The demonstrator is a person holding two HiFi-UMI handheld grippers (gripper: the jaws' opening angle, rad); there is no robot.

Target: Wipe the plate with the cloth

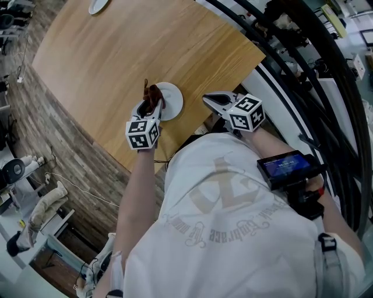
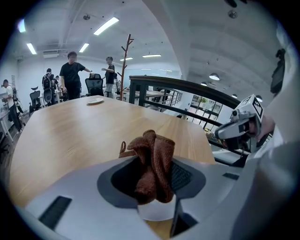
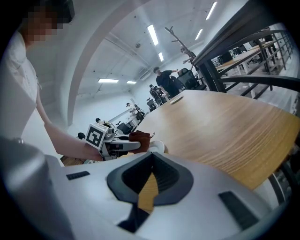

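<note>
Brown cloth (image 2: pixel 152 164): one – bunched upright between the jaws of the left tongs (image 1: pixel 151 103), which are closed on it.
Left tongs: held just above the near plate (image 1: pixel 171 100); the left gripper view shows a slice of white rim under the cloth, but whether cloth touches plate cannot be told.
Right tongs (image 1: pixel 211 100): jaws drawn together at the tips with nothing between them, only bare wood behind; they hang just off the bench's (image 1: pixel 116 52) near edge, beside the plate and not touching it.
Plates: two – the near one by the bench's edge under the cloth, and a far plate (image 1: pixel 99 6) at the other end, well apart.
Tongs: two, one in each hand.
Done: the cloth is picked up and brought over the near plate.
Left: judging by the pose, the wiping itself is at its start or not yet begun; the plate looks white and clean, so no progress can be read from its surface.
Beyond: one coat stand (image 2: pixel 125 65) and several people, far off.
</note>
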